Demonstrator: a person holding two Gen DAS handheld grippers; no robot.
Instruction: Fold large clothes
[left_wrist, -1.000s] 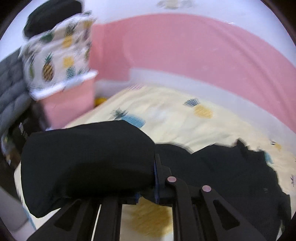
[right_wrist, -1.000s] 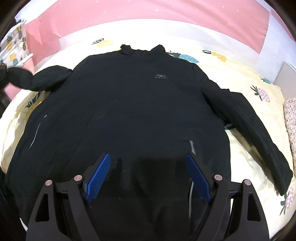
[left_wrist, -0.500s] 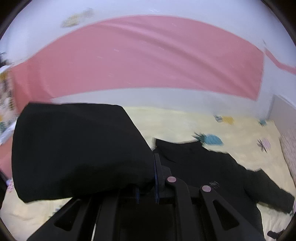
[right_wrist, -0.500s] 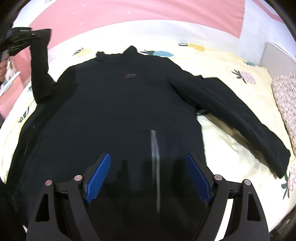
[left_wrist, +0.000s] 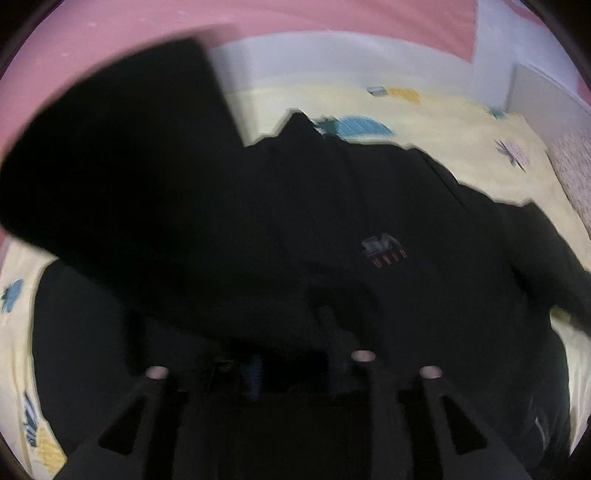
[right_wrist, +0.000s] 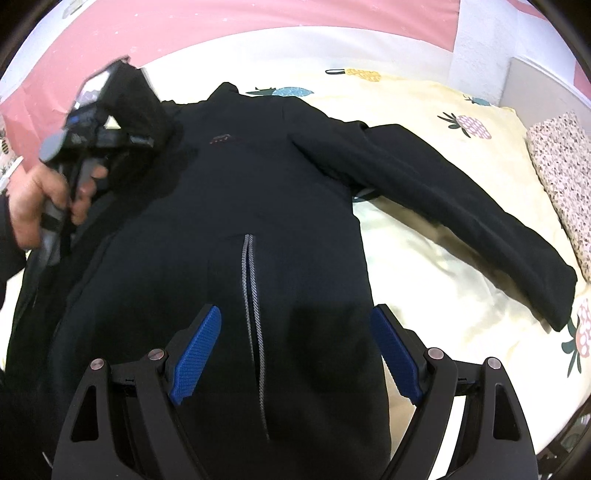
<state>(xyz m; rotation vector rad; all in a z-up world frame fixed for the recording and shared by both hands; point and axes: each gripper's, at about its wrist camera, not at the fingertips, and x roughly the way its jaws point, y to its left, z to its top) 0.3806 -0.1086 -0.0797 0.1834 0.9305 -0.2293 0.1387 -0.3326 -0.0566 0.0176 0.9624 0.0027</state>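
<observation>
Swung inward since half a second ago, the left tongs (right_wrist: 142, 138) now carry the black jacket sleeve (right_wrist: 135, 98) over the chest of the black zip-front jacket (right_wrist: 258, 184), which lies spread face-up on the pale yellow pineapple-print bed sheet (right_wrist: 424, 258). In the left wrist view the picture is blurred and dark; the raised sleeve (left_wrist: 122, 177) fills its left half and hides the left tongs' fingers, though they are clenched on the sleeve's cuff. A bare hand (right_wrist: 40, 199) grips that tool's handle near the sheet's left edge. The right tongs (right_wrist: 295, 339) hang released over the jacket's hem, blue pads (right_wrist: 195, 350) well apart, straddling the grey zip. Its other sleeve (right_wrist: 461, 214) lies stretched toward the sheet's right edge, near a speckled cushion (right_wrist: 561, 173) cut off by the frame.
</observation>
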